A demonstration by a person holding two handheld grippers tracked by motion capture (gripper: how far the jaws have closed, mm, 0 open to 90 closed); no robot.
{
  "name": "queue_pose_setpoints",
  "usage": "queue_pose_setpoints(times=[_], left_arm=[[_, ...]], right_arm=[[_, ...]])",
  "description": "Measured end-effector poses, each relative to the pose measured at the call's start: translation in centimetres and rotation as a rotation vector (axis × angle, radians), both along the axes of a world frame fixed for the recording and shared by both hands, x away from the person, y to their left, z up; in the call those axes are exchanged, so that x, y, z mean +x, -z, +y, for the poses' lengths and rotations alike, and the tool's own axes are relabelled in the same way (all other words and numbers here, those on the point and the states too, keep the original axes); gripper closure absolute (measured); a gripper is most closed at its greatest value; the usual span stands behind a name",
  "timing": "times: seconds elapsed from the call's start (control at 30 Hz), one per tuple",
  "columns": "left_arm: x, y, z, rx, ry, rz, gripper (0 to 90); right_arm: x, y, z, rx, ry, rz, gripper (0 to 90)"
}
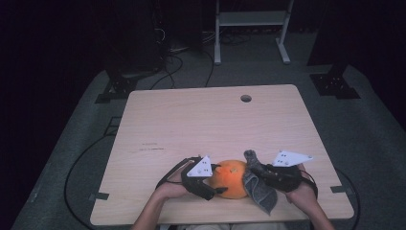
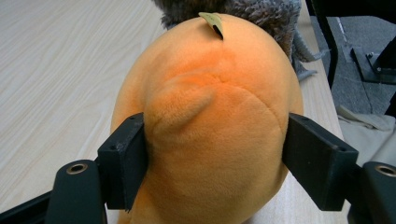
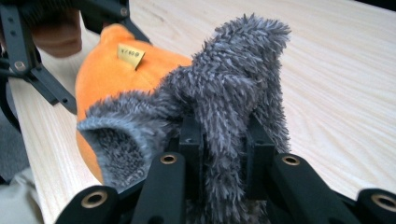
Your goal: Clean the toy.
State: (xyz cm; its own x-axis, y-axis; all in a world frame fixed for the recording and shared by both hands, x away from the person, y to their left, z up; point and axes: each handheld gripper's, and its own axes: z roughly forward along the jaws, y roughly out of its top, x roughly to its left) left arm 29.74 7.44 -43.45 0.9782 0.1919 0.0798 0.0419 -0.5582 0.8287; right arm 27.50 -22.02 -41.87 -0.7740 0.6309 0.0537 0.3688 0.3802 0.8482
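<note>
Overhead cam fwd-down; claw cams close on plush.

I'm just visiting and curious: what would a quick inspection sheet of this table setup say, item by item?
Surface: pale wooden table, round hole near far edge.
Job's things: round orange plush toy with small yellow tag; shaggy grey cloth against it.
Clutter: nothing seen.
Grippers: left gripper, jaws pressed on the plush's sides; right gripper, jaws shut on the grey cloth.
Cables: black cable on the floor, left of the table.
Surroundings: grey carpet, white metal frame behind, dark room.
</note>
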Motion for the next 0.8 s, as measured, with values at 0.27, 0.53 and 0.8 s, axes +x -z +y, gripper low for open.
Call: queue_pose_setpoints(times=[0.27,0.53,0.8], left_arm=[[-0.5,-0.2,-1.1,-0.020,-0.007,-0.012,25.4],[-0.6,-0.5,-1.5,-0.050,-0.027,0.003,25.6],[-1.0,-0.6,-2.2,-0.062,-0.016,0.004,25.2]], right_arm=[[-1.3,-2.0,2.3,0.014,-0.092,-0.088,72.6],[-0.6,-1.0,0.0,0.000,-0.011,-0.042,72.9],[-1.3,-2.5,2.9,0.006,-0.081,-0.099,72.6]])
